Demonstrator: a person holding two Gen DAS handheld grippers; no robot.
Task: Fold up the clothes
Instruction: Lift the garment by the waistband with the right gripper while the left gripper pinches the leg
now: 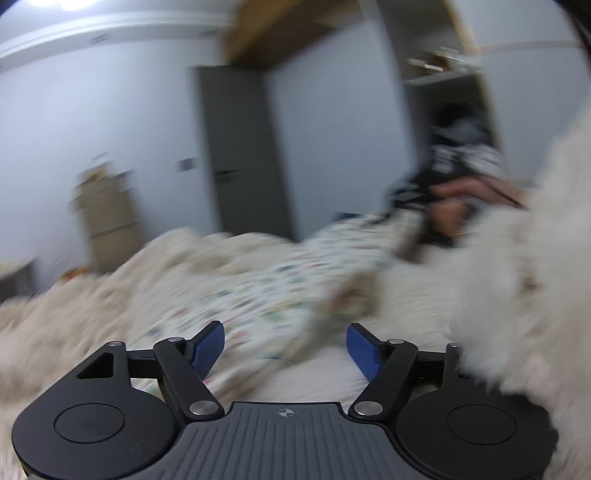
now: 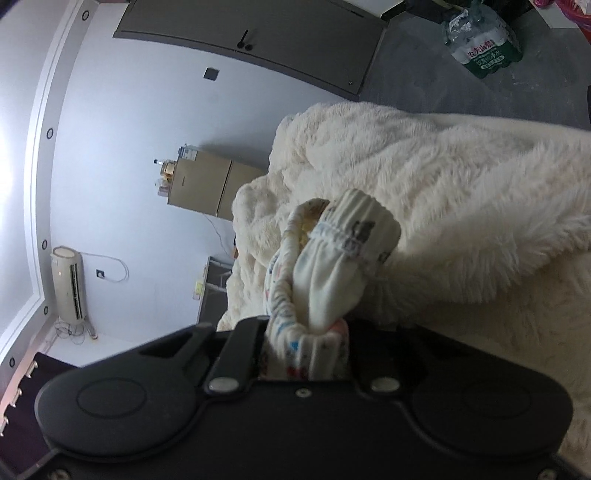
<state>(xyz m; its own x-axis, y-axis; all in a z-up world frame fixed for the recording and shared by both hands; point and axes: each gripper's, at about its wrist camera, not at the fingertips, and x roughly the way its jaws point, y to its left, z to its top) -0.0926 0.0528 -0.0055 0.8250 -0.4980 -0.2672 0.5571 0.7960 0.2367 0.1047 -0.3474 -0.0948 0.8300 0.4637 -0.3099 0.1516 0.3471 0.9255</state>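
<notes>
Right wrist view: my right gripper (image 2: 314,328) clamps the printed garment (image 2: 325,266) above the fluffy blanket (image 2: 461,184); left gripper (image 1: 286,345) gapes empty.

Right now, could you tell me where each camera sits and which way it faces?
Left wrist: behind the open left gripper, looking across the patterned garment on the fluffy blanket; a hand shows far right.
Right wrist: behind the right gripper, rolled sideways, clamping the garment's waistband.
Shared: garment, blanket, grey door.
</notes>
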